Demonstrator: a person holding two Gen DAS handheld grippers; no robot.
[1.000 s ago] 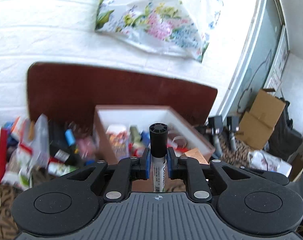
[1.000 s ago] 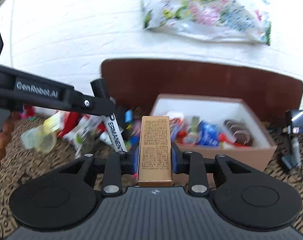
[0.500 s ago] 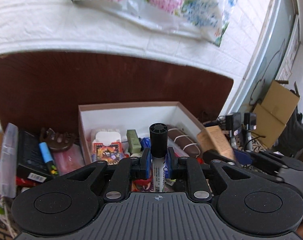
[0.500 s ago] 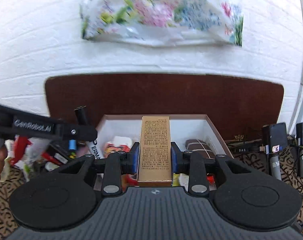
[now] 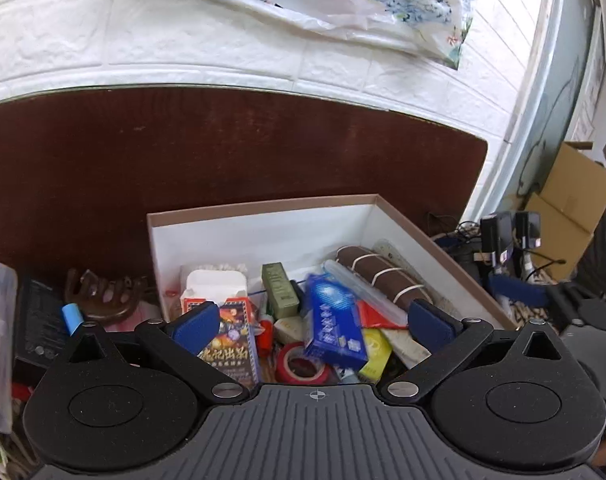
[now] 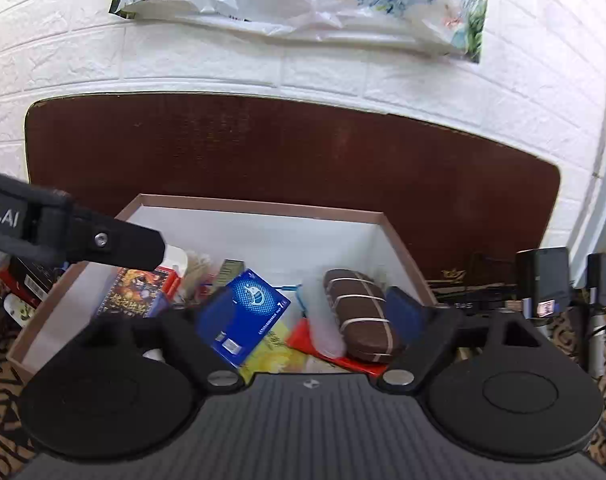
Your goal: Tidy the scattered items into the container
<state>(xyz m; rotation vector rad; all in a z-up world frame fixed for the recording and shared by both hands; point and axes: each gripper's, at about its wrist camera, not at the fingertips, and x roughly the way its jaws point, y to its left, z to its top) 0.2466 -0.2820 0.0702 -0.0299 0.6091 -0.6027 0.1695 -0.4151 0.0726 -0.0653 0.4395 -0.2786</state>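
Both tongs opening over the box, nothing between them.

Your left tongs [image 5: 309, 324] and right tongs [image 6: 303, 312] spread empty above the box [image 5: 263, 206], already crowded with packets. Left of it, a hair clip [image 5: 103, 296], a blue marker [image 5: 71, 317] and other clutter wait on the surface; your tongs hang near each other.

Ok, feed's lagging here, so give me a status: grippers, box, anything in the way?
Left gripper and right gripper both opening, nothing between the jaws. Both over the box, already crowded with items. Hair claw outside it. Nothing blocking.
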